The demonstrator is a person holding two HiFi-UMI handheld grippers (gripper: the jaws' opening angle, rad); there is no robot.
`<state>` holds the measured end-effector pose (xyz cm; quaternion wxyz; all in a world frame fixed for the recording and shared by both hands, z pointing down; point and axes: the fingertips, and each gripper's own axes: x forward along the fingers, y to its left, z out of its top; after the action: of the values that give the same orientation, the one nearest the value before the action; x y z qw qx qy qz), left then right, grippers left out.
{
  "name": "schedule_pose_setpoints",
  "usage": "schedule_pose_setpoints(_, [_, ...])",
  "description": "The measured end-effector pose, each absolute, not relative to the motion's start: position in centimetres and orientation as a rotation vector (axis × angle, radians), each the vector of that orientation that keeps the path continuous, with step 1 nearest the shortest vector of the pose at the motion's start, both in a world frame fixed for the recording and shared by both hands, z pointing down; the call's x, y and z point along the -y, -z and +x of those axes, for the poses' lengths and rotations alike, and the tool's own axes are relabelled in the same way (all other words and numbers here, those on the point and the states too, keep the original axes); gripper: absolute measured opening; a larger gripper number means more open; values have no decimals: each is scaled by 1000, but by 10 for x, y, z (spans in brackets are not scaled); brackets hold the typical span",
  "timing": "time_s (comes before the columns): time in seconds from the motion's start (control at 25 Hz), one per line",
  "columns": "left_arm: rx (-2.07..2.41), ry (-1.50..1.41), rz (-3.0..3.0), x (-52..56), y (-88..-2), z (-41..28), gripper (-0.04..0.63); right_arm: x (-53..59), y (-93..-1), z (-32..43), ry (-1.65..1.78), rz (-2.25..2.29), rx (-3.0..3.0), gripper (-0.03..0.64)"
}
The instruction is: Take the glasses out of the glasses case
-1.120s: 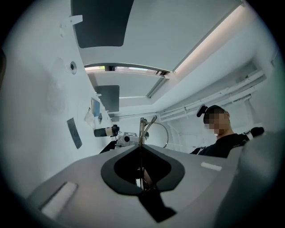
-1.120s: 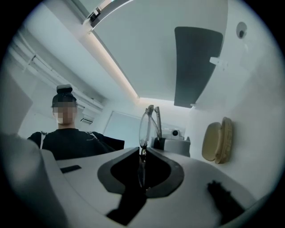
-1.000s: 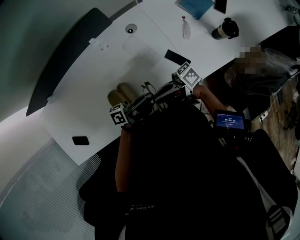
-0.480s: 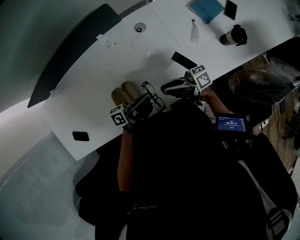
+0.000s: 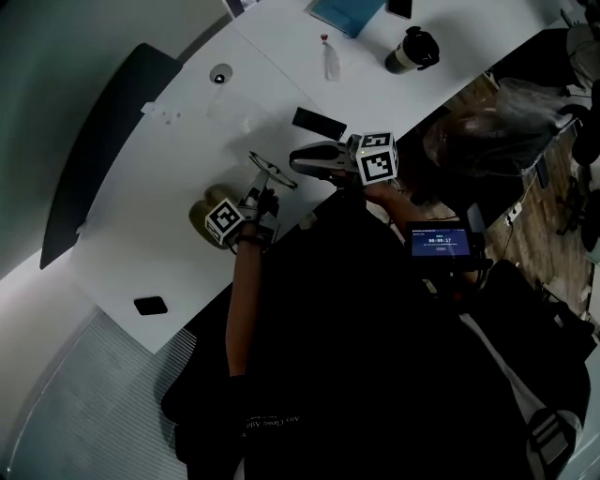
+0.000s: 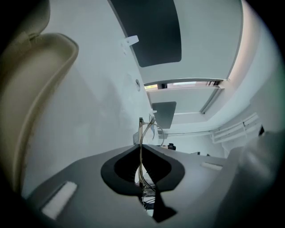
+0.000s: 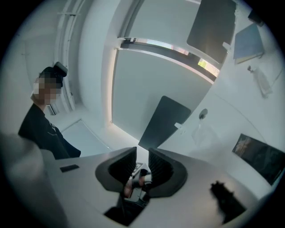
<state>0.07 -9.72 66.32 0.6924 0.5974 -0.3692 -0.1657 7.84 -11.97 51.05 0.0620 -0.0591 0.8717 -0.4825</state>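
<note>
White table [image 5: 141, 234]: glasses case [image 5: 198, 212] half hidden at 9 o'clock of left gripper [image 5: 265, 193], which is clamped on thin-rimmed glasses [image 5: 272, 172]; right gripper [image 5: 305, 161] is held spread.

In the head view, we are finding the person's dark torso [image 5: 375, 356] covering the near edge of the table [image 5: 141, 253] across the lower frame. The marker cube [image 5: 225, 222] of the left gripper [image 5: 257, 199] is masking part of the glasses case [image 5: 197, 210] at centre left. The top edge is cropping the blue notebook [image 5: 345, 11]. In the left gripper view, the jaws are concealing the lower portion of the glasses [image 6: 140, 131]. In the right gripper view, we are failing to identify a blurred dark shape [image 7: 227, 200] at lower right.
</note>
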Motion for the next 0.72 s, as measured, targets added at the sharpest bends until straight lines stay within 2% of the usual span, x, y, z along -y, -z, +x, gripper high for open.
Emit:
schedule_pose_setpoints(0.28, [813, 354, 1270, 95, -682, 30, 23, 115, -491, 86, 1461, -153, -2575, 89])
schedule_pose_setpoints(0.72, [886, 271, 1223, 72, -717, 24, 26, 111, -498, 84, 1496, -148, -2561, 89])
